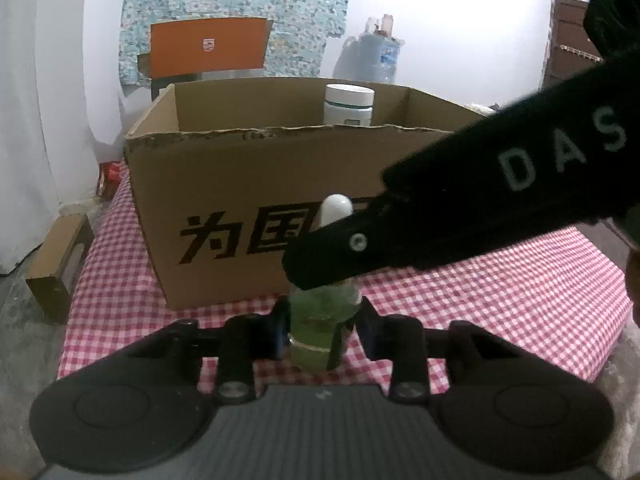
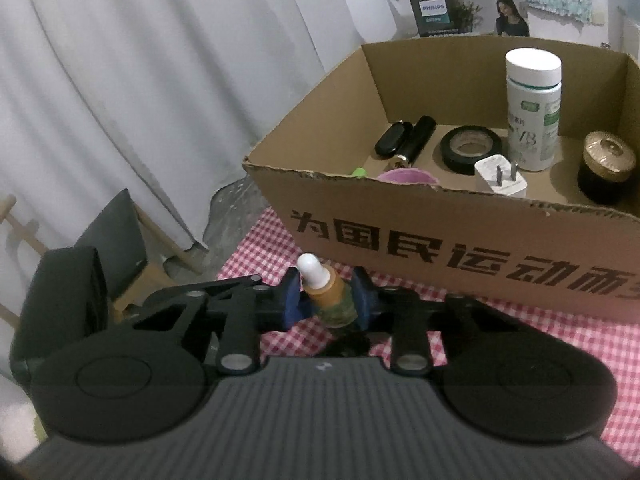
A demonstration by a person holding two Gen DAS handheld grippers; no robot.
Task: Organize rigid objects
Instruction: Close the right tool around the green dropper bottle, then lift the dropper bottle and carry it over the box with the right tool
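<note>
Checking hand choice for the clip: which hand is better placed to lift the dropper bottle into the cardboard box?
Right, probably. The right gripper clamps the dropper bottle near its neck, above the left gripper on the body, so it can rise toward the cardboard box unobstructed.

Around me hung pale curtains [image 2: 120, 80], a floral cloth [image 1: 240, 12] covered the bright white wall [image 1: 440, 20], a wooden chair [image 2: 132, 248] with a dark cushion stood on the grey floor [image 1: 24, 320] (mottled, concrete-looking) beside my red-checked tablecloth [image 1: 520, 300].
</note>
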